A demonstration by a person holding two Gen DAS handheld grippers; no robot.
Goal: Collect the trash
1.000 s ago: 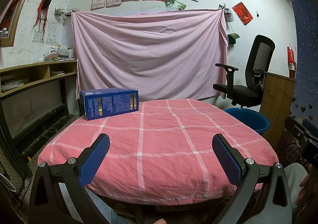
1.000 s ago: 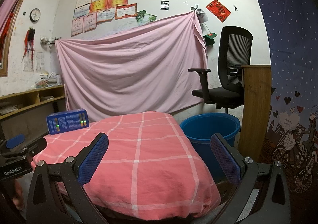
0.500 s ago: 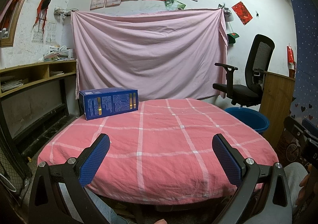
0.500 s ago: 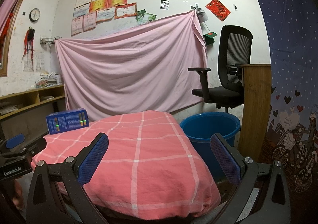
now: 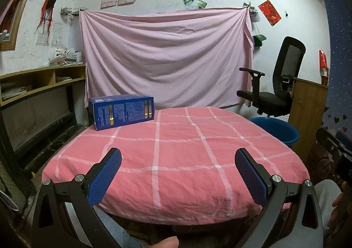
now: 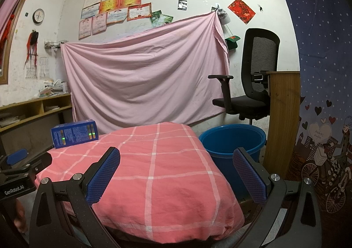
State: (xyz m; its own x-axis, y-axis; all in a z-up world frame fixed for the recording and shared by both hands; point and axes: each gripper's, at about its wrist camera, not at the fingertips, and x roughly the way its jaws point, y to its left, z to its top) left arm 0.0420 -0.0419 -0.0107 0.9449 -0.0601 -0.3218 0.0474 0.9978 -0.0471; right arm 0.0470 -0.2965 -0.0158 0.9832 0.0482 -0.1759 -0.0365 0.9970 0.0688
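Note:
A blue cardboard box (image 5: 121, 111) lies on its side at the far left corner of a table covered with a pink checked cloth (image 5: 176, 151); it also shows in the right wrist view (image 6: 74, 133). A blue plastic bucket (image 6: 233, 141) stands on the floor right of the table; its rim shows in the left wrist view (image 5: 275, 130). My left gripper (image 5: 178, 172) is open and empty at the table's near edge, well short of the box. My right gripper (image 6: 176, 173) is open and empty over the table's near right part, beside the bucket.
A black office chair (image 6: 248, 85) and a wooden partition (image 6: 282, 116) stand behind the bucket. A pink sheet (image 5: 167, 56) hangs on the back wall. Wooden shelves (image 5: 33, 85) with papers run along the left wall.

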